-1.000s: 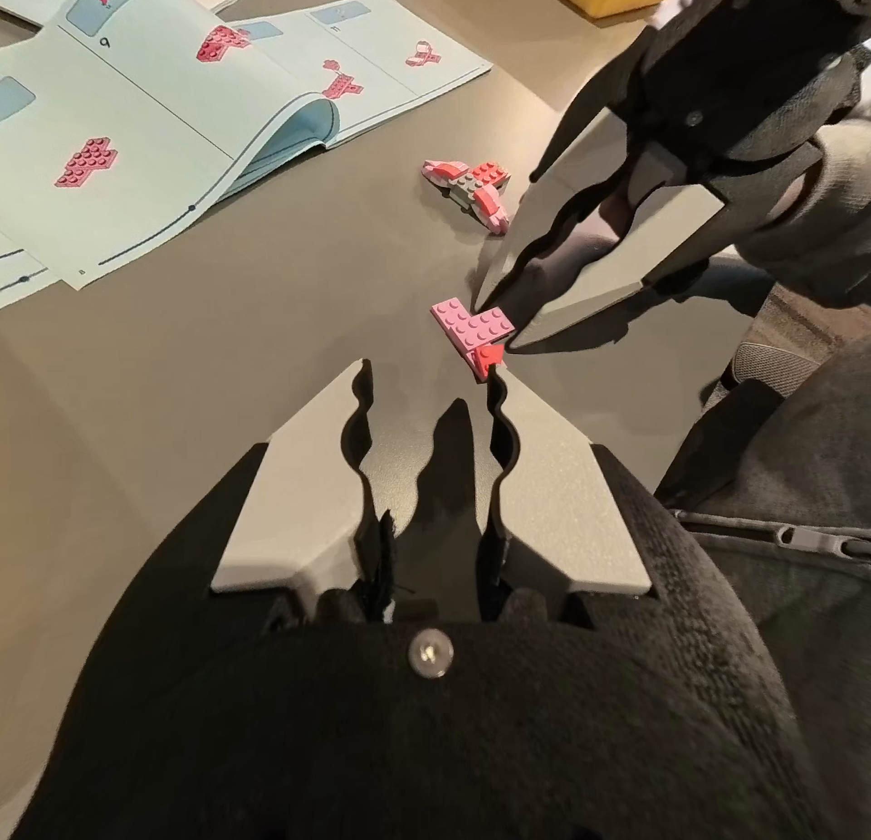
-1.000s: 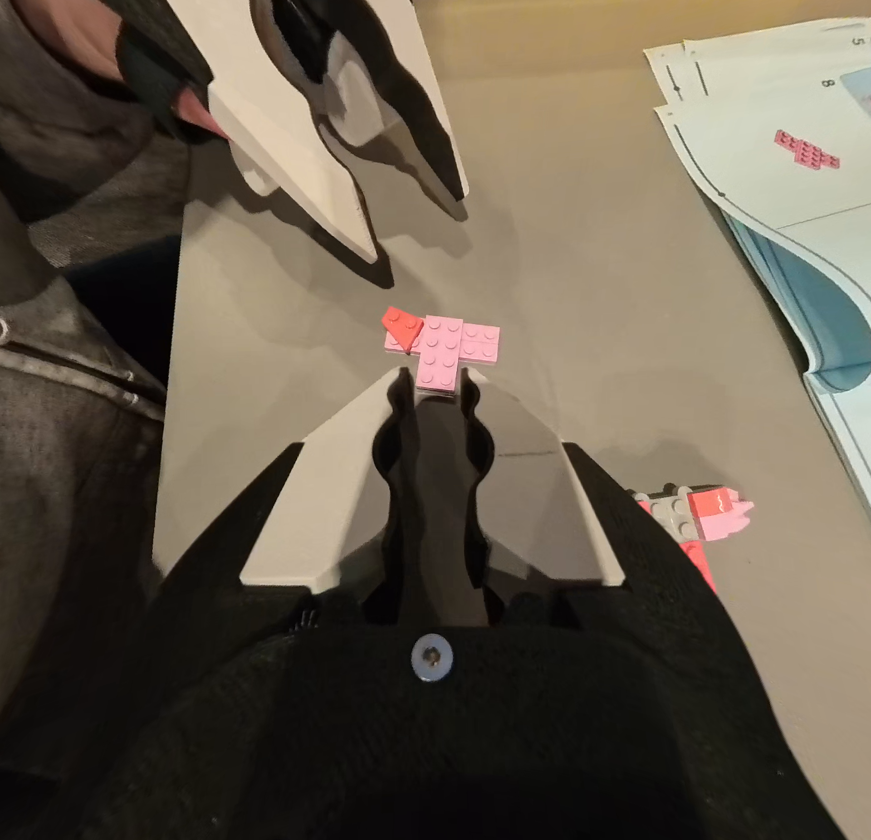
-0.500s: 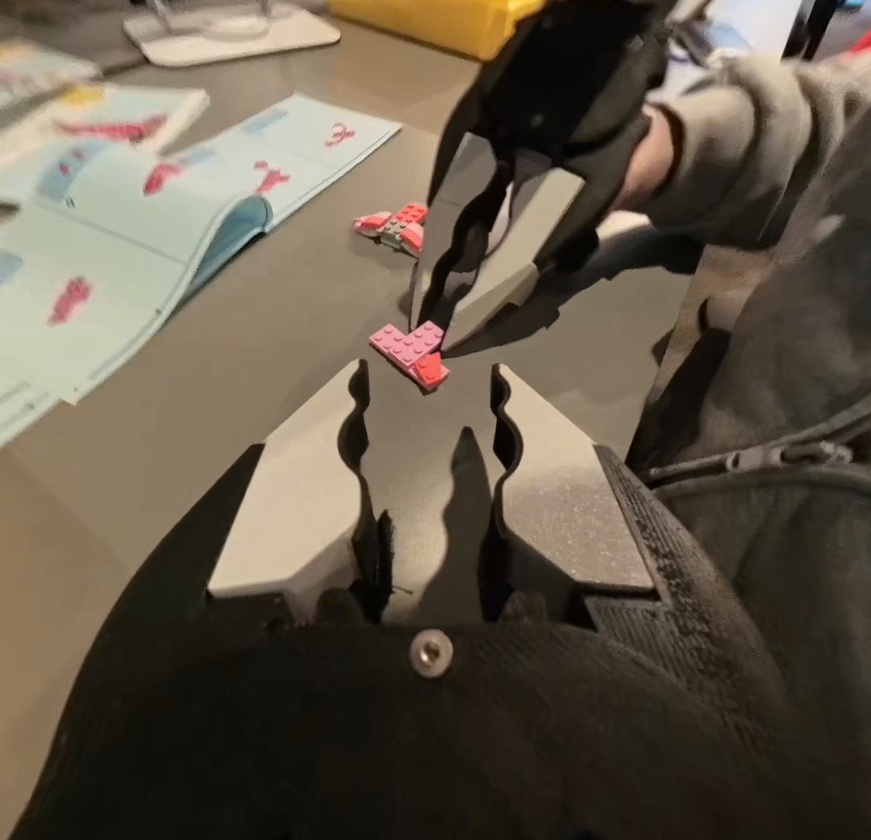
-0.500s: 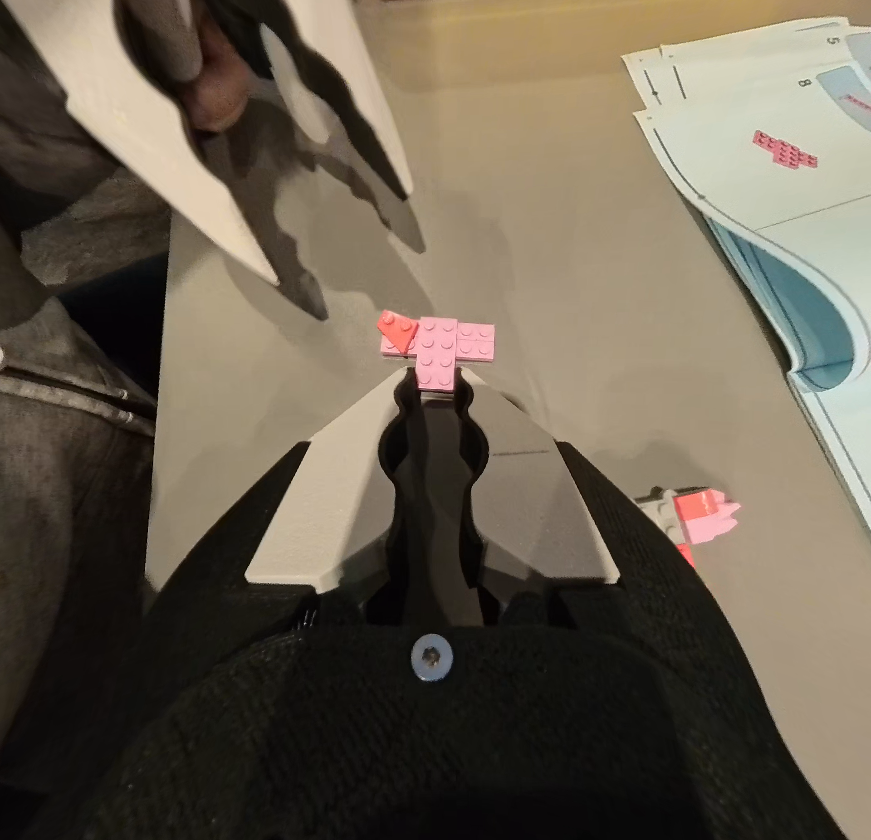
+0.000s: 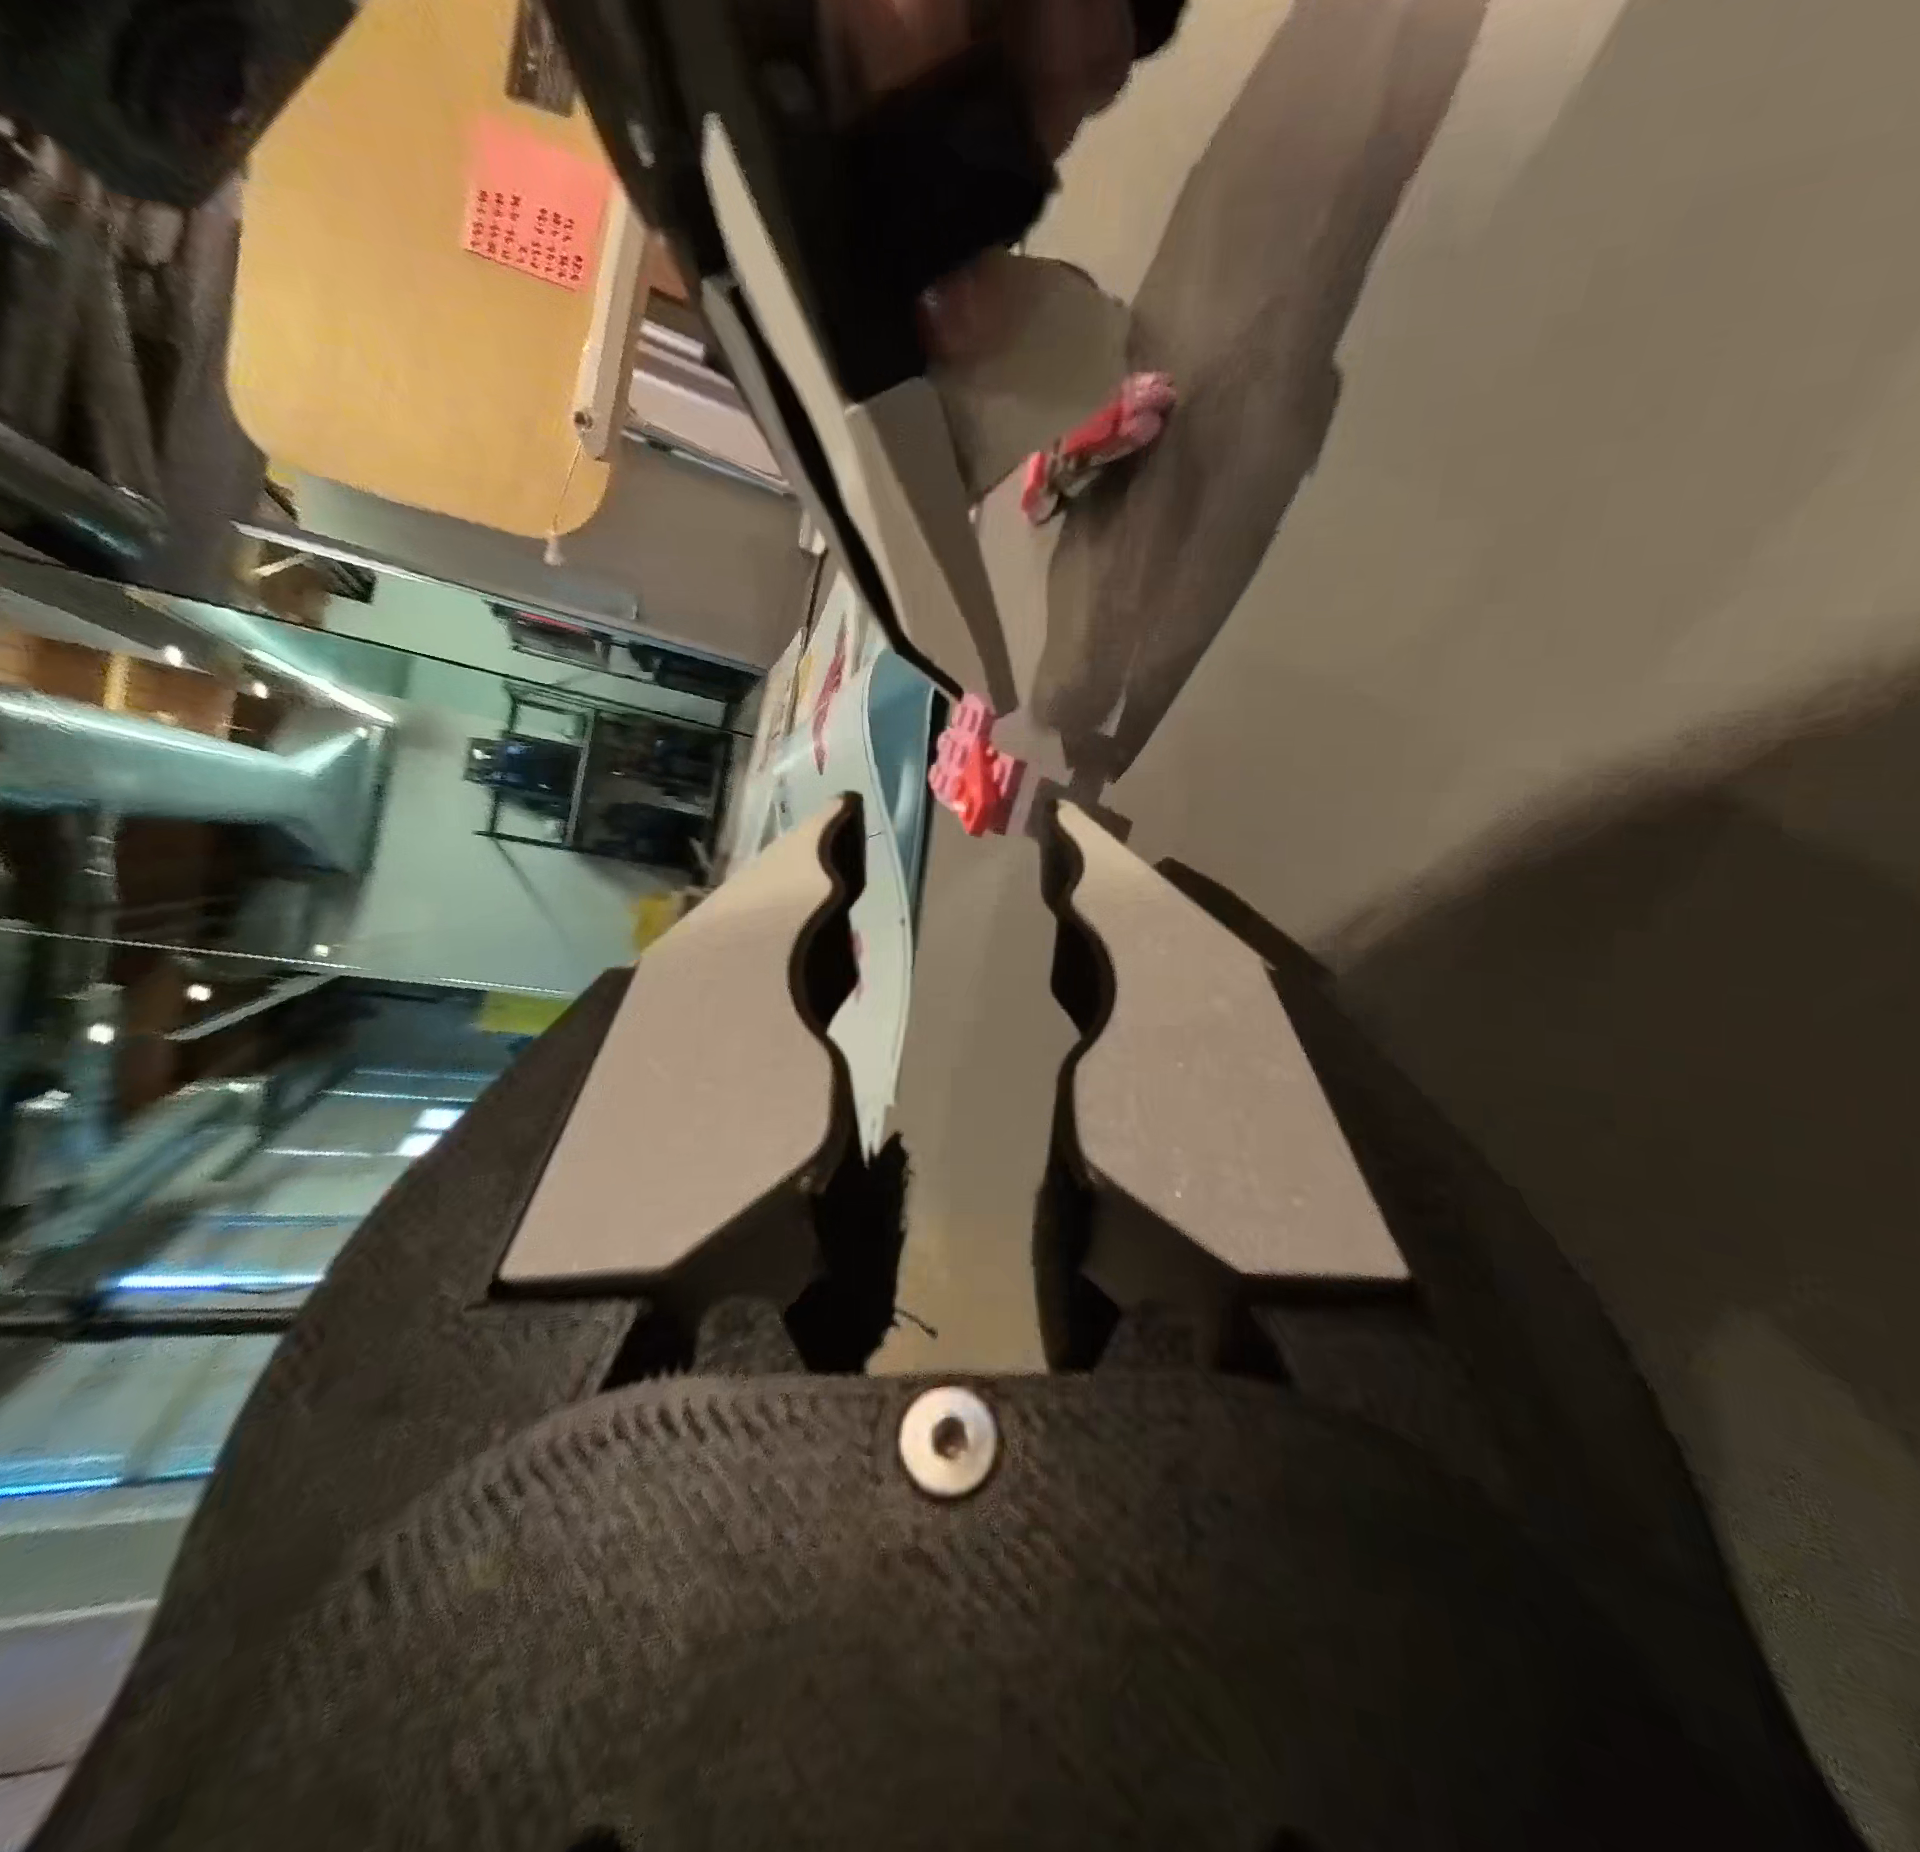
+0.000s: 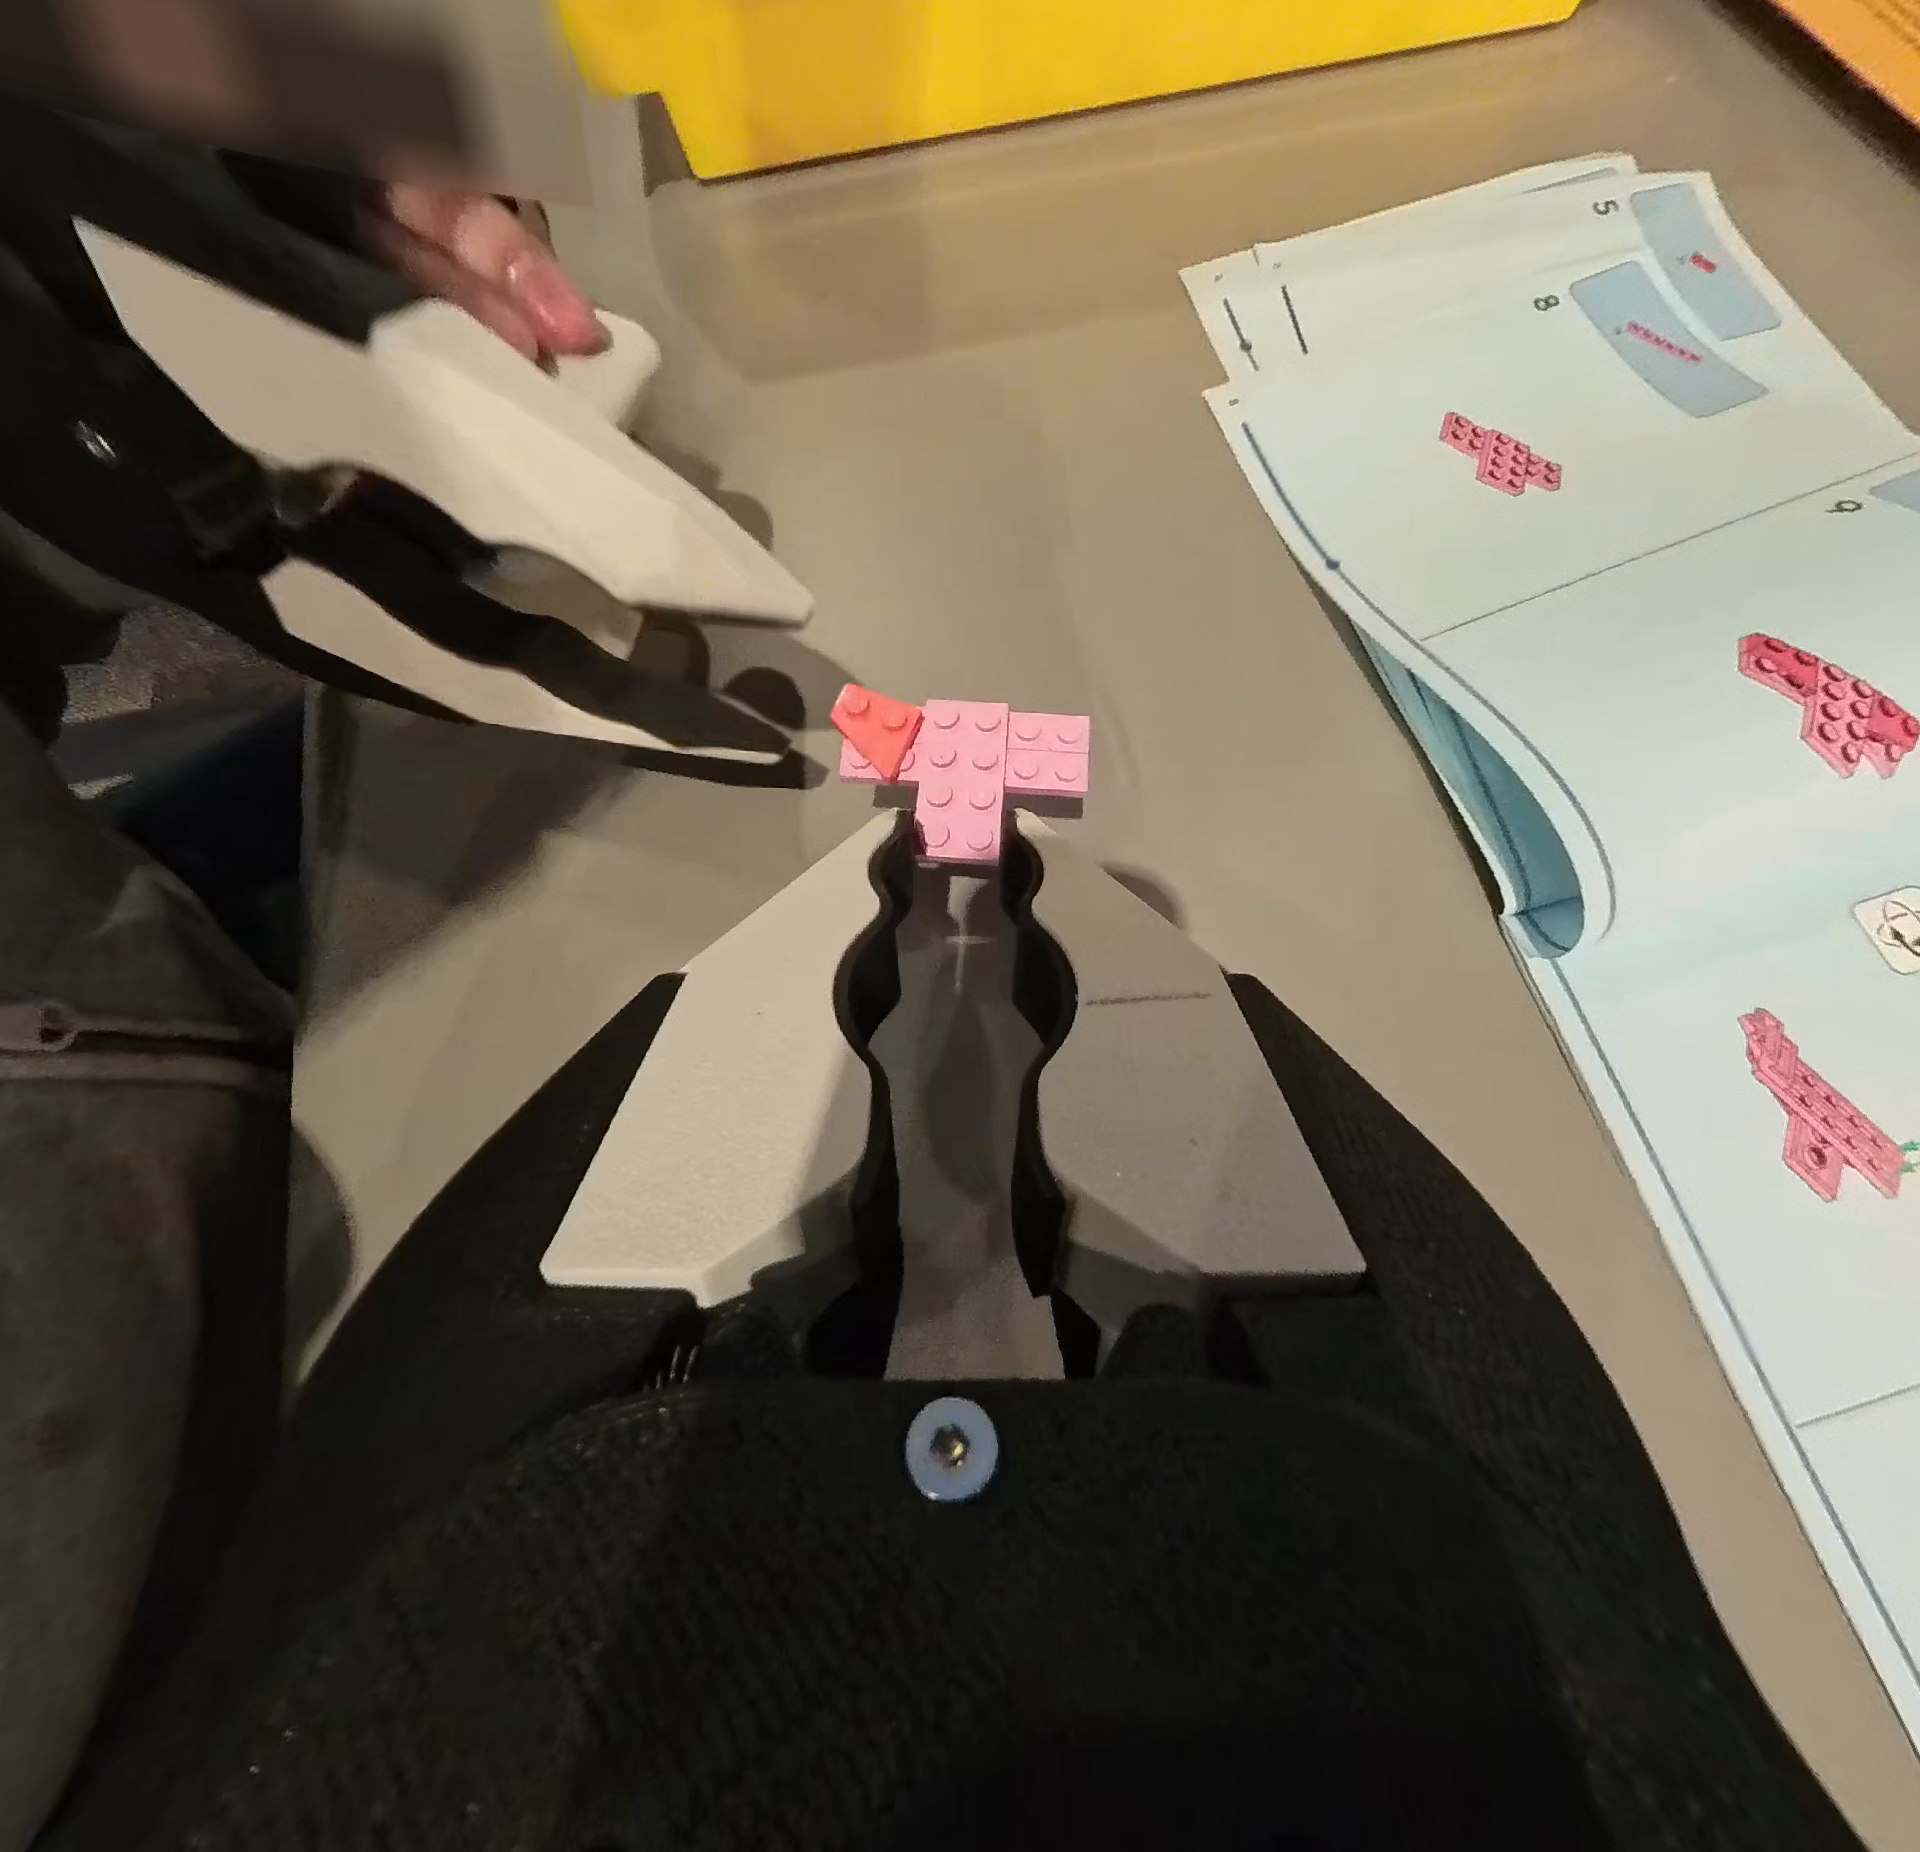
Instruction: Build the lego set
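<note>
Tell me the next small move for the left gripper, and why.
Probably close the open left gripper onto the red wedge plate, pressing it flat. It sits skewed on the pink T-shaped plate assembly, which the right gripper is shut on by its stem.

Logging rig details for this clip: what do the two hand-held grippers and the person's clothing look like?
Both match: the right hand-held gripper and left hand-held gripper have flat, pale grey, pointed fingers with wavy black inner edges, on a black textured body with a silver screw. The person wears a grey zipped garment.
</note>
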### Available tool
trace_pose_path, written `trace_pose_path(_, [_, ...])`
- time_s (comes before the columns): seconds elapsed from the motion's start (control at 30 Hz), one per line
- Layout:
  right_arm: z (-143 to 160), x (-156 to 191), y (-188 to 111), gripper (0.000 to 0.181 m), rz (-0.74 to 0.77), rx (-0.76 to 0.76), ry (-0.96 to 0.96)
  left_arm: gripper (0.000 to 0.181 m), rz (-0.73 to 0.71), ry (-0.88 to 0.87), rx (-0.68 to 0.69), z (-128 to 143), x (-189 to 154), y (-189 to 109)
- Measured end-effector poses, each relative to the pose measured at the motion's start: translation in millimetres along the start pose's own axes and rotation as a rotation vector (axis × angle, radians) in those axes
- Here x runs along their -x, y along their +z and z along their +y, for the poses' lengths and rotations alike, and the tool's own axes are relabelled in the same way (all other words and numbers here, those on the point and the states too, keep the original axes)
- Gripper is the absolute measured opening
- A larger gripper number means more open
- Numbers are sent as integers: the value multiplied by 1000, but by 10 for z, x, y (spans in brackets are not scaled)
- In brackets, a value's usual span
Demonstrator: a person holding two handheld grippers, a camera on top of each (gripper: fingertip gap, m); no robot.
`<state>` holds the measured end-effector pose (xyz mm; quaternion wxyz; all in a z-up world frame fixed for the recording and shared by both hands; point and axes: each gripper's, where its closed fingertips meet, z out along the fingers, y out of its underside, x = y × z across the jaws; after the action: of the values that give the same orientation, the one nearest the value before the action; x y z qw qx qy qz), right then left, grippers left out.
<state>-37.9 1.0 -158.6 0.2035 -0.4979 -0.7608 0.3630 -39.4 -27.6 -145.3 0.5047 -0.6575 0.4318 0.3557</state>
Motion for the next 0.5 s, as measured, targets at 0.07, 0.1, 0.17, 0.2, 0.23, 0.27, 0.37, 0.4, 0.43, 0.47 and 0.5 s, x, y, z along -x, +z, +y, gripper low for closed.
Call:
trace_pose_path(0.07, [-15, -2, 6, 14, 1, 2, 12, 25, -12, 71, 19, 23, -16, 31])
trace_pose_path(0.1, [-19, 3, 10, 14, 0, 2, 17, 23, -4, 91, 30, 37, -47, 51])
trace_pose_path(0.17, [-31, 11, 16, 14, -1, -3, 22, 26, 6, 137, 75, 100, -104, 94])
trace_pose_path(0.2, [-32, 15, 20, 14, -2, -3, 23, 28, -3, 172, 90, 121, -112, 107])
trace_pose_path(0.23, [-32, 21, 22, 14, -4, -4, 22, 29, -17, 202, 95, 127, -111, 113])
trace_pose_path(0.27, [-32, 30, 21, 14, -8, -5, 23, 31, -24, 221, 96, 126, -115, 117])
trace_pose_path(0.37, [-48, 64, 10, 14, -28, -17, 22, 40, -50, 220, 94, 112, -85, 117])
trace_pose_path(0.4, [-57, 72, 7, 14, -31, -21, 21, 40, -50, 217, 97, 117, -84, 122])
trace_pose_path(0.43, [-65, 80, 5, 14, -34, -25, 20, 40, -49, 217, 103, 125, -88, 128])
trace_pose_path(0.47, [-69, 87, 5, 14, -37, -27, 19, 40, -54, 224, 107, 127, -84, 133])
trace_pose_path(0.5, [-71, 95, 4, 14, -40, -29, 19, 38, -58, 233, 107, 123, -87, 137])
